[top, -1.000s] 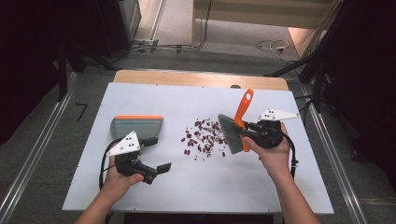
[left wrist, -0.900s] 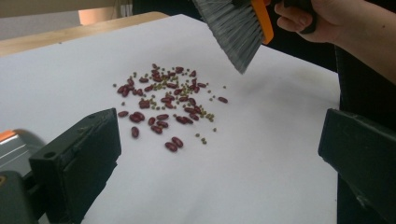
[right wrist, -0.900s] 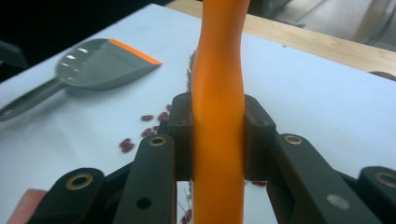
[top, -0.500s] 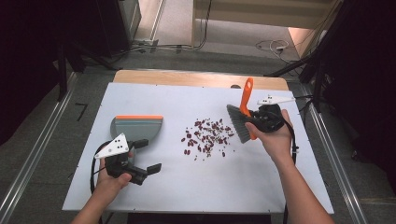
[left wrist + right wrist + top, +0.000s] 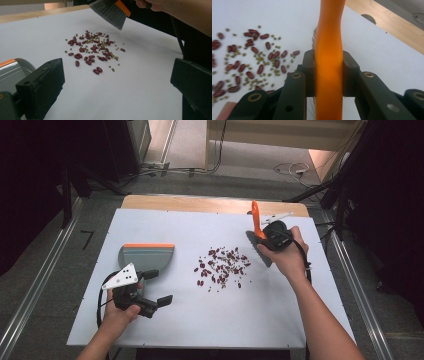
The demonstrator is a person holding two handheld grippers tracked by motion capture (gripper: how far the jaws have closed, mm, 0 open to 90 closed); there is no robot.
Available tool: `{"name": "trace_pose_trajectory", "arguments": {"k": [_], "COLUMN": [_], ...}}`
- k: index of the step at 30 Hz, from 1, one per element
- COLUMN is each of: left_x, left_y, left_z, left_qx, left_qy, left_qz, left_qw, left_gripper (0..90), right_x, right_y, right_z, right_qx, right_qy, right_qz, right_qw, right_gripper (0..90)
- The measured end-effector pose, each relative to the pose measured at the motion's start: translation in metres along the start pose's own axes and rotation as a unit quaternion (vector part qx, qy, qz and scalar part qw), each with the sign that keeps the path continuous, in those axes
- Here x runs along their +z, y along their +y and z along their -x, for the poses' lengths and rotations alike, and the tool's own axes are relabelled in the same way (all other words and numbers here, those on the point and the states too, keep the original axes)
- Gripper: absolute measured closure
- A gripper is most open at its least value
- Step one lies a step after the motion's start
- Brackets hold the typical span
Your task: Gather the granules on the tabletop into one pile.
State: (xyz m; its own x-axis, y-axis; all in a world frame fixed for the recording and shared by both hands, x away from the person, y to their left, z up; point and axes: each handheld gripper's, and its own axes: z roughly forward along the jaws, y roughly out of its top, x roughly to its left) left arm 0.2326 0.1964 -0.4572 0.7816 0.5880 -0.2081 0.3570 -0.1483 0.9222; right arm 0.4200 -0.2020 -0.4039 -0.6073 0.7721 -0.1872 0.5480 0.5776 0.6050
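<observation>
The left gripper (image 5: 152,287) sits nearest, low at the desk's (image 5: 300,320) near left, its jaws wide apart with nothing between them; in the left gripper view the two black jaws frame bare white desk, and the right one is cut off by the picture's edge. Just beyond the left jaw lies the grey dustpan (image 5: 146,257) with its orange edge, its mouth facing away from the person; in the left gripper view a mere corner of it shows (image 5: 12,72) behind the jaw.

Ahead of those open jaws, and apart from them, lies the scatter of red beans (image 5: 222,267) mixed with small green ones (image 5: 95,47); from the high view the green ones are too small to make out.

Past the beans, the right gripper (image 5: 265,237) has its jaws clamped on the orange handle (image 5: 329,57) of the hand brush (image 5: 257,232). The handle's long axis runs straight out between the jaws, its free end pointing up and away from the person, cut off at the top of the right gripper view. The grey bristles (image 5: 110,12) point down toward the desk at the far right edge of the beans, hanging just above it; in the right gripper view they are almost wholly hidden behind the handle and jaws
</observation>
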Motion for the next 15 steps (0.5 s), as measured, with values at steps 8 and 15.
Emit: {"name": "trace_pose_trajectory", "arguments": {"k": [8,15], "left_x": [-0.002,-0.005], "left_y": [-0.001,-0.001], "left_z": [0.0,-0.001], "left_qx": [0.001,0.0], "left_qy": [0.001,0.003], "left_qz": [0.002,0.004], "left_qw": [1.0,1.0], "left_gripper": [0.0,0.0], "right_x": [0.042,0.063], "right_y": [0.026,0.039], "right_z": [-0.029,-0.055], "right_qx": [-0.074,-0.136], "right_qy": [-0.069,-0.07], "right_qz": [-0.068,-0.11], "right_qw": [0.9926,0.9821], "right_gripper": [68.9,69.0]}}
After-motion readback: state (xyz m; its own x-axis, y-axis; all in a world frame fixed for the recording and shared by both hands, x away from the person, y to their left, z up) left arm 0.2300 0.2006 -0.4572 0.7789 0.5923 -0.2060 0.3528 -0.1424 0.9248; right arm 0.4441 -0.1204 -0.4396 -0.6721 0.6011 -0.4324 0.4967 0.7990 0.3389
